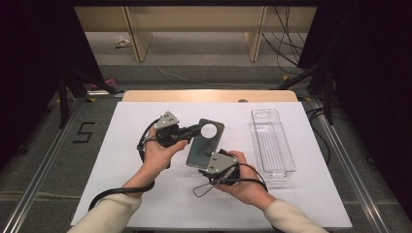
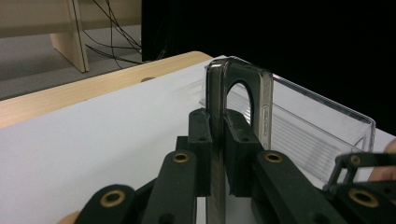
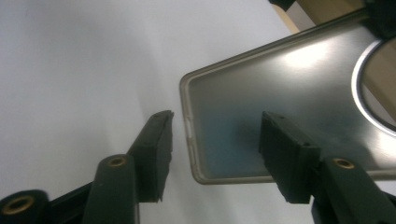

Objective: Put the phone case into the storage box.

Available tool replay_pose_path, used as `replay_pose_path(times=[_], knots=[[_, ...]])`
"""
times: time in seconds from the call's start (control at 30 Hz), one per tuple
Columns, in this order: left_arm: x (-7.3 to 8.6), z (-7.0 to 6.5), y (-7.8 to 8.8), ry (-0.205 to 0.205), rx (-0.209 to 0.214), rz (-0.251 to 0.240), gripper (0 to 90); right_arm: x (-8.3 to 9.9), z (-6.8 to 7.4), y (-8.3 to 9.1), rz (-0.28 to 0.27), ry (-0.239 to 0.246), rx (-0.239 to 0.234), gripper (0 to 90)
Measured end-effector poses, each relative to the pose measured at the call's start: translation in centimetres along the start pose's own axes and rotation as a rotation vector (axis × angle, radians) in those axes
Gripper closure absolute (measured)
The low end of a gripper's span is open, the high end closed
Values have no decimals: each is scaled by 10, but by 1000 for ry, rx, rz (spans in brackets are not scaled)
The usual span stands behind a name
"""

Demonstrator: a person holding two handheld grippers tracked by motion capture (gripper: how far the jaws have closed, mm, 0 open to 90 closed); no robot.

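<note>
Phone case: 1 | clear tray: 1 | left gripper pinches case | right gripper spread

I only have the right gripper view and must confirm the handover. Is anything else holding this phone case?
Observer: Yes. The left gripper is shut on the phone case, pads clamping its edge near the round camera hole.
Operator: And my gripper?
Observer: In the high view the right gripper sits at the case's near corner; its jaws stand apart around that corner, pads not pressing.
Operator: Anything beside it on the table?
Observer: A clear plastic tray lies to the right on the white mat, apart from the case.
</note>
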State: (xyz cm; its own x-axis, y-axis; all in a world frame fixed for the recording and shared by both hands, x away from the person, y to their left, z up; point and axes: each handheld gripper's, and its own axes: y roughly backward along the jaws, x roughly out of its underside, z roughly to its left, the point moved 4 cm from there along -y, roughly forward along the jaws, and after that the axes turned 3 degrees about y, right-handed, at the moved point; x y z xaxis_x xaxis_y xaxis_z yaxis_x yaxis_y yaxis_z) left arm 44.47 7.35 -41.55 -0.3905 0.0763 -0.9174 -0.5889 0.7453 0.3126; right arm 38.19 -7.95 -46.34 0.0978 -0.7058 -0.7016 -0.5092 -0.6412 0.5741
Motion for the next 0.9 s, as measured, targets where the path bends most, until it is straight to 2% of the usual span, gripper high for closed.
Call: replay_pose_path(times=[0.27, 0.5, 0.77, 0.9], knots=[[0, 2, 3, -8, -9, -25, 821, 0, -12, 5, -53, -141, 40, 327], [1, 5, 6, 1, -20, -45, 821, 0, -19, 8, -88, -214, 60, 247], [2, 7, 8, -2, -32, -55, 821, 4, -31, 13, -125, -319, 83, 253], [4, 6, 9, -1, -34, -60, 821, 6, -35, 15, -131, -343, 97, 253]])
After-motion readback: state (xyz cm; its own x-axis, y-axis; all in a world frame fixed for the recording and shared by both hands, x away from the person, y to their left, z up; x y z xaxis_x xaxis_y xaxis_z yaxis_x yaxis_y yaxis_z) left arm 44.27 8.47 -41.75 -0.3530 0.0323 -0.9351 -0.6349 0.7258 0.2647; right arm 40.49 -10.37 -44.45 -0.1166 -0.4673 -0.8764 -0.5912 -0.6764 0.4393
